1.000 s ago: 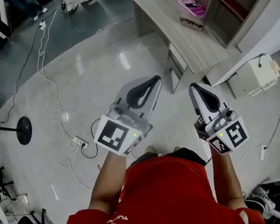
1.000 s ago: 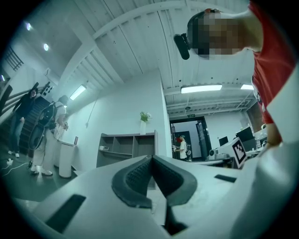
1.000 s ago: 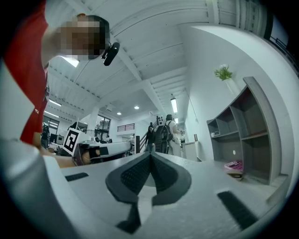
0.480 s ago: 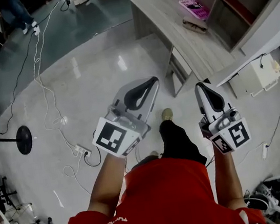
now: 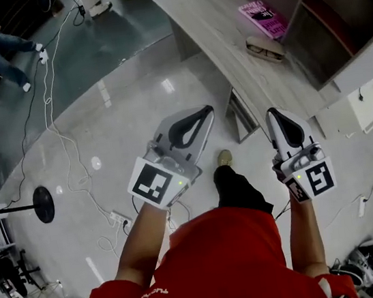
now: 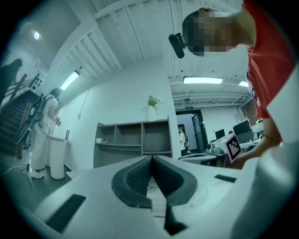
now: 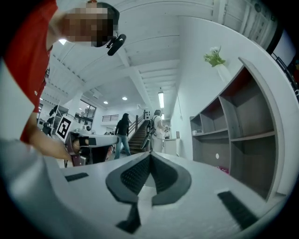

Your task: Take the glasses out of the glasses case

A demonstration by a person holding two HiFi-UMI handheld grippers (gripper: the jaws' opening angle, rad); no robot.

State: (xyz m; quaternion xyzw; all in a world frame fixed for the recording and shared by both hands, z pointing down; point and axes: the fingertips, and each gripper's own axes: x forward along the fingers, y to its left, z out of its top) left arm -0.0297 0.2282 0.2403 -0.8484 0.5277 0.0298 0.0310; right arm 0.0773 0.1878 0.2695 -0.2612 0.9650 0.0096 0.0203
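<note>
Glasses case (image 5: pixel 263 49) lies on the desk (image 5: pixel 217 23) near its shelf-side edge, just beside a pink book (image 5: pixel 263 18). Left gripper (image 5: pixel 207 111) and right gripper (image 5: pixel 273 112) hover well short of the desk, both with jaws pressed together and empty.

Left gripper (image 5: pixel 200 114) closed, empty, right gripper (image 5: pixel 275 113) likewise, both level

Dark glasses case (image 5: pixel 265 49) on desk (image 5: pixel 225 29)

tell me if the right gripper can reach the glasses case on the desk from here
Probably not yet. The right gripper hangs over the floor, short of the desk, and the glasses case lies farther along the desktop beside a pink book. Nothing blocks the way, but its jaws are shut.
</note>
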